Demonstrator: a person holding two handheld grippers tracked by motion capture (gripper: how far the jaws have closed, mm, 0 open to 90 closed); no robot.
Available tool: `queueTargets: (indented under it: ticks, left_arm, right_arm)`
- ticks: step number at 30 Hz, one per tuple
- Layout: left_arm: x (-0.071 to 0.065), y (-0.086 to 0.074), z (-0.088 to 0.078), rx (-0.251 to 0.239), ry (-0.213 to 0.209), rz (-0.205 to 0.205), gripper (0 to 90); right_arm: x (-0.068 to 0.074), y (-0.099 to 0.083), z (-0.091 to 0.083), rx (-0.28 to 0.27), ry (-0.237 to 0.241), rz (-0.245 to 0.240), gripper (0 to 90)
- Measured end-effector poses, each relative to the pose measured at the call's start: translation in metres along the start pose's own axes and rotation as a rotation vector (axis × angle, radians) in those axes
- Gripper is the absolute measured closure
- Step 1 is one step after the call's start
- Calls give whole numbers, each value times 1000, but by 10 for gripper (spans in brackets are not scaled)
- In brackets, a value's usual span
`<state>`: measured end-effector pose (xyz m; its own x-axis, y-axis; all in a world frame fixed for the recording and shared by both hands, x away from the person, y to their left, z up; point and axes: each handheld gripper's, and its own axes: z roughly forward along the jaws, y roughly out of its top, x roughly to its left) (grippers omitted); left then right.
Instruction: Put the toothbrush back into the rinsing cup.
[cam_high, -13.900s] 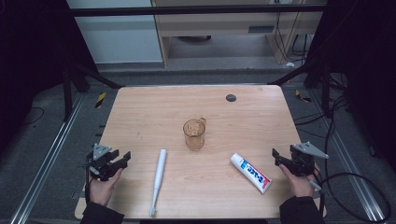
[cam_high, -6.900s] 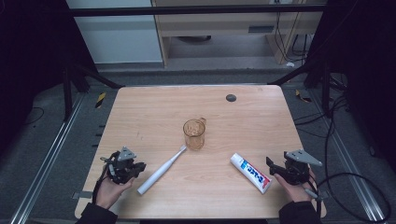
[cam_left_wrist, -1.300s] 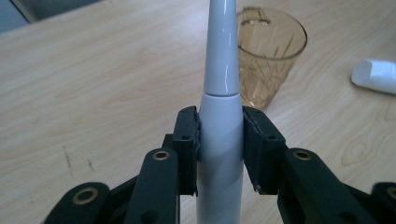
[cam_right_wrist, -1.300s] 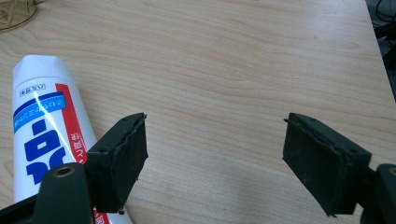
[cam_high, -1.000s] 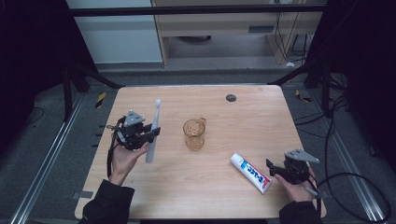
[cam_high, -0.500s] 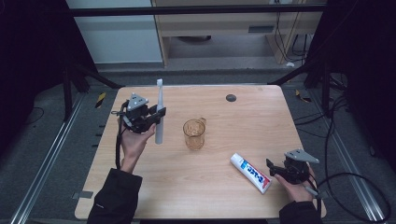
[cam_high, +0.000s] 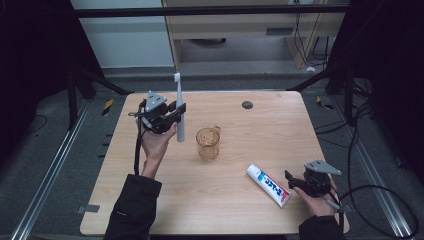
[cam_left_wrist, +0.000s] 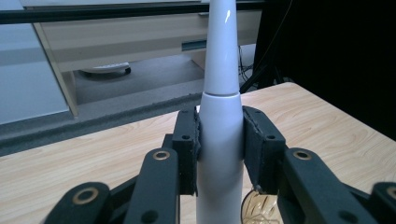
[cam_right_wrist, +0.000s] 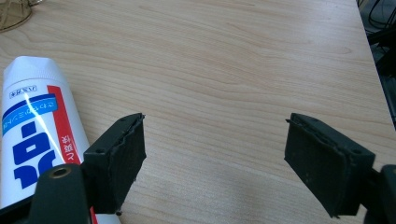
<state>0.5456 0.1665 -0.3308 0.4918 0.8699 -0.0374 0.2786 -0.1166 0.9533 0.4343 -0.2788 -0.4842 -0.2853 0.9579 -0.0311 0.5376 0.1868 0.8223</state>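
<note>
My left gripper (cam_high: 176, 111) is shut on a white electric toothbrush (cam_high: 179, 107), held upright above the table's left half, brush head at the top. In the left gripper view both pads clamp the toothbrush (cam_left_wrist: 219, 140) at its thick handle. A clear amber cup (cam_high: 208, 143) stands at the table's middle, just right of the toothbrush's lower end; its rim (cam_left_wrist: 261, 210) peeks in below the jaws. A white toothpaste tube (cam_high: 268, 184) with blue and red print lies at the front right. My right gripper (cam_high: 291, 180) rests beside it, open; the tube (cam_right_wrist: 35, 135) lies left of its jaws.
A small dark round spot (cam_high: 247, 104) marks the wooden table (cam_high: 270, 130) near its far edge. Black frame rails and cables run along both sides of the table. A pale cabinet (cam_high: 240, 30) stands beyond the far edge.
My left gripper has carried the toothbrush up and to the right toward the cup, and the brush now stands more upright. The right gripper and the tube have stayed put.
</note>
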Motion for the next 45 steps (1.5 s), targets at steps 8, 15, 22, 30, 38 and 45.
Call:
queueTargets:
  ticks: [8,15,22,30,38,45]
  left_arm:
    - [-8,7,8,-53,-17,-11,676]
    - [-16,9,15,-89,-33,-25,676]
    - [-26,6,22,-99,-44,-9,676]
    - [-33,-2,31,-103,-67,-10,676]
    - [-35,-14,37,-89,-85,-17,675]
    - [-36,-26,41,-69,-95,-12,676]
  right_arm:
    - [0,0,0,-2,-2,-3,203]
    - [-1,0,0,-5,-4,-6,202]
    - [-1,0,0,-7,-5,-10,202]
    - [0,0,-1,-7,-5,-9,202]
    - [0,-1,0,-5,-7,-8,202]
    - [0,-1,0,-6,-5,-11,202]
